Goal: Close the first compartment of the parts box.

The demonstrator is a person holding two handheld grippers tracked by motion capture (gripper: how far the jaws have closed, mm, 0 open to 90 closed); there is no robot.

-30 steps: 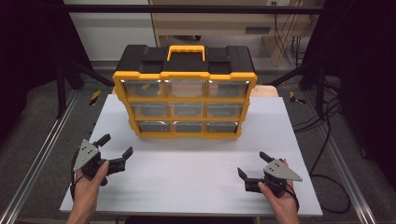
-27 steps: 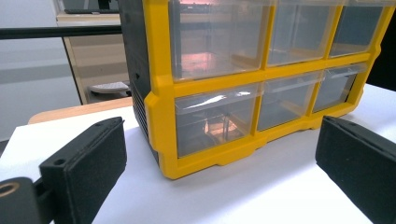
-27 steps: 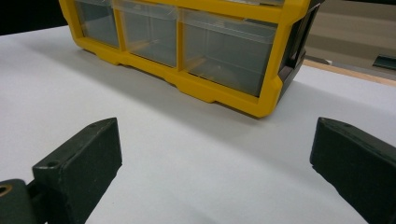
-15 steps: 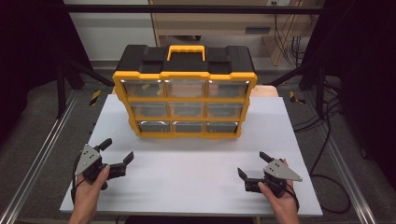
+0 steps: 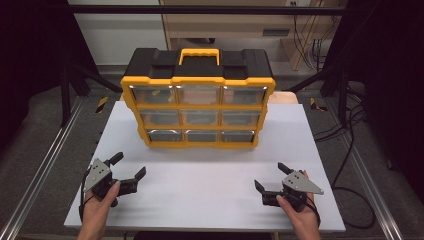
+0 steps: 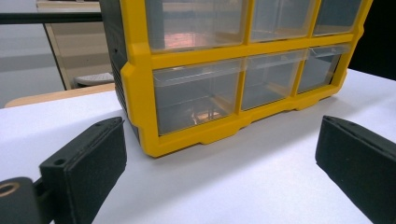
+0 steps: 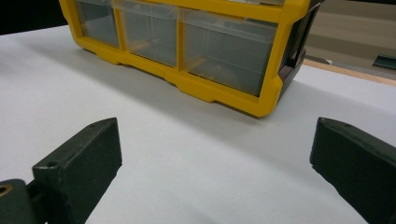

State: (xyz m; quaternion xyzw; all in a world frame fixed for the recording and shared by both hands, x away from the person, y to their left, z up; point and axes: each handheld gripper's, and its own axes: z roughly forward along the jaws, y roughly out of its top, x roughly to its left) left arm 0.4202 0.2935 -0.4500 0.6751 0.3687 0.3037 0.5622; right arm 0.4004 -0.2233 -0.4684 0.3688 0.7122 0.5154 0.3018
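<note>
- Right now the left gripper [image 5: 129, 166] sits low over the near left part of the white table [image 5: 200, 200], jaws spread wide, nothing between them, held in the person's left hand [image 5: 97, 210].
- Over on the other side, the right gripper [image 5: 270, 177] mirrors it at the near right, jaws also wide apart and empty, gripped by the right hand [image 5: 300, 217].
- Both tools point toward the yellow and black drawer organizer [image 5: 198, 100], which stands upright at the far middle of the table, well apart from either gripper.
- Looking along the left gripper's jaws, the organizer's bottom-left drawer [image 6: 194, 95] is closest: clear plastic, shut, with a faint orange glint inside that is too blurred to identify.
- From the right gripper view, the bottom-right drawer [image 7: 224, 49] faces us, shut too, and a small pale shape inside cannot be made out.
- Up top, nine clear drawers in three rows of three, all pushed in; their contents are not readable from the high view.
- A yellow carry handle [image 5: 199, 53] lies on the black lid.
</note>
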